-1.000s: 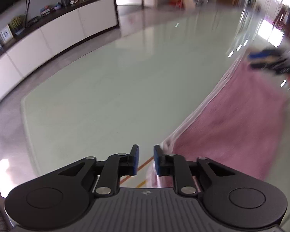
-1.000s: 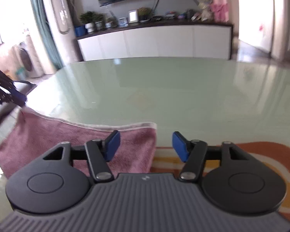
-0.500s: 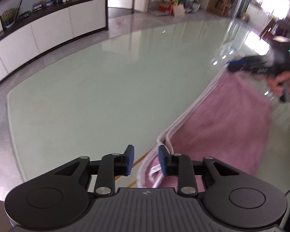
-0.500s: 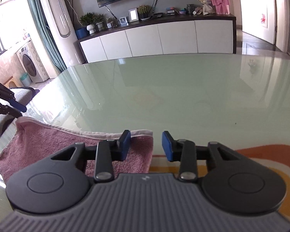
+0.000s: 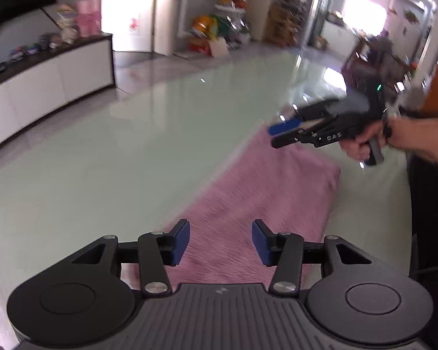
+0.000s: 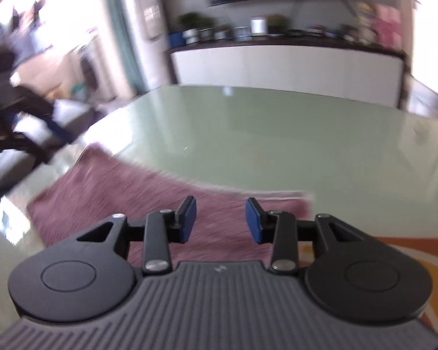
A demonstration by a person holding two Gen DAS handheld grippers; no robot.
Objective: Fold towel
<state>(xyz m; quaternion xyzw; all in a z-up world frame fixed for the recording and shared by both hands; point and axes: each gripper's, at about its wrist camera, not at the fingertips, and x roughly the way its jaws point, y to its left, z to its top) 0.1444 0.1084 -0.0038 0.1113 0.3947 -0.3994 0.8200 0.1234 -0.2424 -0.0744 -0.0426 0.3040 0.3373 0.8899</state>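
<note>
**Both grippers off the towel; one fold appears laid**

Change observed. A second ago the left gripper (image 5: 220, 242) stood nearly pinched at a white-hemmed corner of the pink towel (image 5: 265, 192). Its jaws are now opening, with nothing between the pads; the towel lies flat beneath and beyond them. The right gripper (image 6: 220, 219) narrowed over the same interval and now stands part-spread, also with nothing clamped. In the left wrist view it is seen from the side, held in the person's hand (image 5: 394, 137), lifted clear of the cloth at the towel's far end.

Judgement. The released corner and the flat lie of the cloth suggest that a fold has just been set down and let go. The hem seen earlier as a doubled edge supports this. Whether a further fold is due cannot be settled from these frames; motion blur is heavy in both views.

Position. The towel rests on the pale green glass table (image 5: 137, 145). From the left gripper it runs forward and to the right, starting directly under the fingertips. From the right gripper it lies beneath the fingertips and stretches away to the left, its hemmed edge just ahead of the pads.
</note>
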